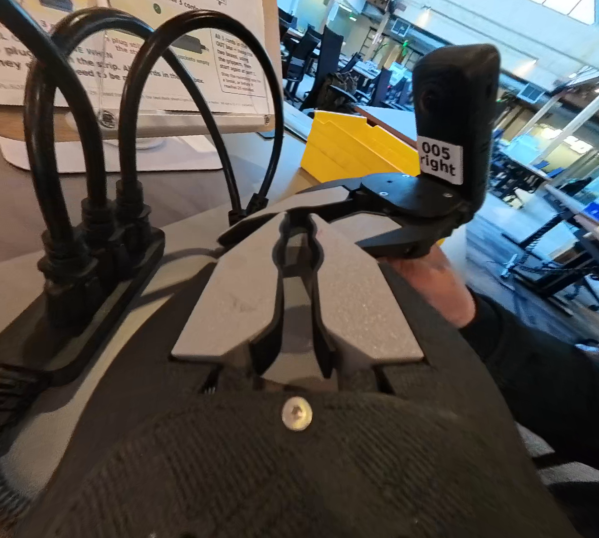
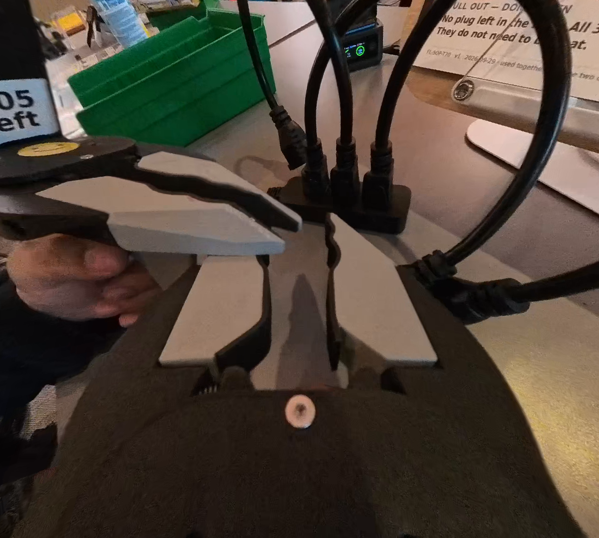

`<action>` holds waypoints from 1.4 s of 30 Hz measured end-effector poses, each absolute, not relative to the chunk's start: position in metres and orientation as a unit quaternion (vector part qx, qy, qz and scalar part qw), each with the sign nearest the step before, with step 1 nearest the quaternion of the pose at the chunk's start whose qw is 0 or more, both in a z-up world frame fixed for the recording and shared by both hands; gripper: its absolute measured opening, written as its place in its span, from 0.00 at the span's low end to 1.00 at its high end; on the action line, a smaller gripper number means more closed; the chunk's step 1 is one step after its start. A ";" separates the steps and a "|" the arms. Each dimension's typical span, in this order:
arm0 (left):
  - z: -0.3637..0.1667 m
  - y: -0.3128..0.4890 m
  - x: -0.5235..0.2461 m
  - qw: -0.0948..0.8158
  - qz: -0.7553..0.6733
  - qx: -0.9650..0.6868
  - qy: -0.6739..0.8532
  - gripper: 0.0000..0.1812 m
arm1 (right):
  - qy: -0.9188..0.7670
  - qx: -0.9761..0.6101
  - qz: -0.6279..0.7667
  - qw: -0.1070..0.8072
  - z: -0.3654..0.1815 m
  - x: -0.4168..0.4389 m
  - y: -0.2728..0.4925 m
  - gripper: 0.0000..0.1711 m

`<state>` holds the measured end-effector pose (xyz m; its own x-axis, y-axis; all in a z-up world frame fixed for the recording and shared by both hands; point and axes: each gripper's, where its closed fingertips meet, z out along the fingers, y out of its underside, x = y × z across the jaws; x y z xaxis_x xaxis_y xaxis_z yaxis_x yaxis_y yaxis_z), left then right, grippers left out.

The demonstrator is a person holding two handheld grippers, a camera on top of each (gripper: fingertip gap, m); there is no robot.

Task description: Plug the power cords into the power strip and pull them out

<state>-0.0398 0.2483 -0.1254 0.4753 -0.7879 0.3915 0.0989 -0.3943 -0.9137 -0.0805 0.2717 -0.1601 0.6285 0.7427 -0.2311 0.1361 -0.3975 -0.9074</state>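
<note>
**A:** Status at that frame? Which step?

**B:** Looked like the turn between plug-in and pull-out. Power strip (image 2: 350,208) sat on the grey table (image 2: 486,185), three black plugs (image 2: 345,172) seated upright in a row. Cords (image 1: 201,75) arched up and over in loops. Free ends hung or lay loose: one dangling just left of the strip in the right wrist view, two lying on the table by the right gripper's body.

**A:** Grippers?

**B:** Both empty. Left gripper (image 1: 298,230) had its fingers nearly closed, only a narrow gap, nothing in it. Right gripper (image 2: 311,230) was part-open, gap moderate, also holding nothing. Its left fingertip was hidden behind the left gripper, which crossed in front of it. The two tools sat tip to tip, just in front of the strip's near end.

**A:** So nothing pulled yet?

**B:** My read: all three in, none out. Green bin (image 2: 175,78) was off to the left side, yellow bin (image 1: 353,149) to the right; couldn't see inside the yellow one.

**A:** Next move?

**B:** Judgement only: open one gripper wide, close on a plug body rather than the cord, pull straight up. Other gripper probably needs to pin the strip, or it lifts with the plug. Plugs stood close together, so finger clearance between neighbours looked tight. An end plug would be easiest first.
</note>
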 end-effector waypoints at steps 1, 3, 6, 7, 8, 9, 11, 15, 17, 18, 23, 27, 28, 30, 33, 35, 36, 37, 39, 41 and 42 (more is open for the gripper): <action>-0.127 0.250 -0.043 0.497 -0.438 -0.706 0.248 0.08 | -0.286 -0.772 0.319 0.469 -0.161 -0.080 0.272 0.20; -0.129 0.252 -0.056 0.501 -0.420 -0.714 0.250 0.13 | -0.292 -0.770 0.311 0.475 -0.160 -0.078 0.273 0.21; -0.141 0.256 -0.090 0.486 -0.380 -0.739 0.268 0.22 | -0.333 -0.761 0.301 0.468 -0.161 -0.074 0.270 0.27; -0.150 0.260 -0.107 0.473 -0.352 -0.760 0.274 0.20 | -0.356 -0.755 0.295 0.465 -0.161 -0.071 0.270 0.28; -0.156 0.262 -0.121 0.453 -0.334 -0.777 0.280 0.20 | -0.378 -0.747 0.290 0.463 -0.160 -0.067 0.272 0.27; -0.162 0.265 -0.133 0.432 -0.322 -0.792 0.288 0.22 | -0.394 -0.742 0.292 0.458 -0.158 -0.065 0.276 0.27; -0.169 0.275 -0.150 0.407 -0.281 -0.813 0.307 0.25 | -0.421 -0.733 0.309 0.436 -0.150 -0.070 0.280 0.27; -0.184 0.300 -0.146 0.377 -0.212 -0.828 0.357 0.32 | -0.443 -0.752 0.240 0.425 -0.152 -0.078 0.324 0.26; -0.201 0.310 -0.139 0.348 -0.185 -0.836 0.382 0.37 | -0.442 -0.772 0.201 0.411 -0.166 -0.082 0.344 0.24; -0.210 0.315 -0.137 0.337 -0.169 -0.840 0.391 0.39 | -0.439 -0.779 0.186 0.406 -0.174 -0.083 0.351 0.23; -0.240 0.333 -0.117 0.311 -0.149 -0.834 0.430 0.37 | -0.442 -0.767 0.206 0.417 -0.190 -0.097 0.361 0.11; -0.239 0.337 -0.100 0.330 -0.149 -0.823 0.438 0.28 | -0.445 -0.763 0.217 0.416 -0.190 -0.098 0.357 0.11; -0.238 0.336 -0.101 0.331 -0.145 -0.820 0.444 0.23 | -0.454 -0.761 0.219 0.408 -0.190 -0.098 0.351 0.11; -0.239 0.323 -0.100 0.310 -0.163 -0.813 0.466 0.23 | -0.471 -0.761 0.218 0.388 -0.189 -0.097 0.337 0.11; -0.236 0.304 -0.101 0.299 -0.172 -0.797 0.495 0.23 | -0.486 -0.752 0.215 0.391 -0.182 -0.099 0.317 0.10; -0.234 0.289 -0.101 0.287 -0.187 -0.785 0.516 0.23 | -0.496 -0.741 0.229 0.391 -0.177 -0.101 0.300 0.10; -0.233 0.280 -0.101 0.278 -0.201 -0.778 0.526 0.23 | -0.501 -0.733 0.244 0.389 -0.175 -0.101 0.290 0.10; -0.232 0.269 -0.100 0.271 -0.217 -0.769 0.537 0.23 | -0.505 -0.726 0.266 0.384 -0.174 -0.100 0.279 0.10; -0.230 0.245 -0.096 0.257 -0.252 -0.742 0.566 0.23 | -0.513 -0.708 0.325 0.361 -0.170 -0.097 0.254 0.10; -0.227 0.221 -0.088 0.239 -0.293 -0.714 0.590 0.23 | -0.518 -0.686 0.380 0.342 -0.168 -0.091 0.233 0.10; -0.227 0.211 -0.084 0.227 -0.310 -0.701 0.601 0.23 | -0.521 -0.677 0.396 0.336 -0.168 -0.087 0.226 0.10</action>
<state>-0.0841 0.2109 -0.2268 0.0864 -0.9831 0.1612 -0.7019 -0.1749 -0.6905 -0.0873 0.2260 -0.1685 0.1424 0.9720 -0.1871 0.4399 -0.2314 -0.8677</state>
